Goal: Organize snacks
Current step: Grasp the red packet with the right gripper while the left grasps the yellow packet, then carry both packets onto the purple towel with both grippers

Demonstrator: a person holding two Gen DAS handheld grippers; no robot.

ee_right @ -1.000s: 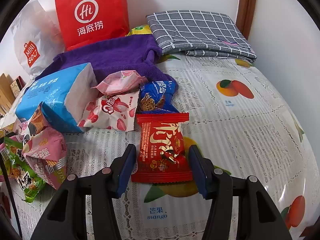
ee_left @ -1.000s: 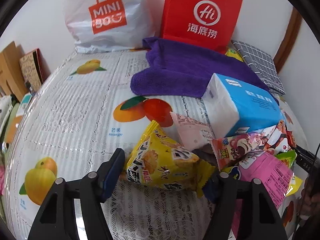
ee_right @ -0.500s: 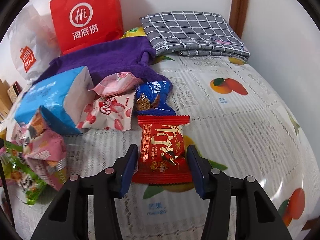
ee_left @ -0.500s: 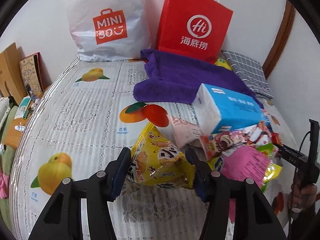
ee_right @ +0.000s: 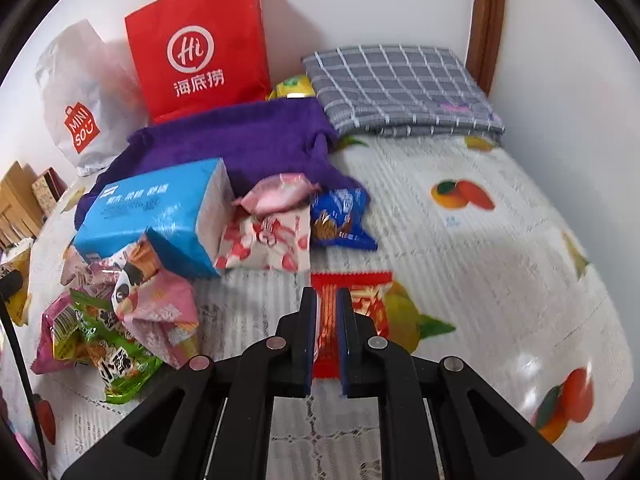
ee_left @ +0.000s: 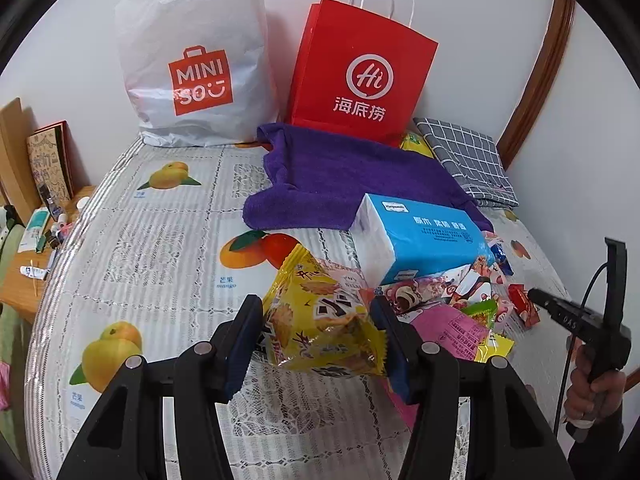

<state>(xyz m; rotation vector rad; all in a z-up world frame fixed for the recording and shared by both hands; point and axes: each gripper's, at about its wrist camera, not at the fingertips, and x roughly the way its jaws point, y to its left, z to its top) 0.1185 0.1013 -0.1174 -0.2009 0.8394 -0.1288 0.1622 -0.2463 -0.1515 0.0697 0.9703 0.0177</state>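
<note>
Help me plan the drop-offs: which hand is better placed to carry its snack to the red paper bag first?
Probably the right. The right gripper is shut on the red packet, with bare tablecloth ahead; the left gripper grips the bulky yellow packet. The red paper bag looks similarly far for both.

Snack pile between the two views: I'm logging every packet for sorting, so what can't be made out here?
- Left wrist view: packets behind the yellow snack bag and the tissue pack are overlapped.
- Right wrist view: the red packet has its middle covered by the right gripper fingers.
- Yellow item behind the purple towel: mostly hidden.
</note>
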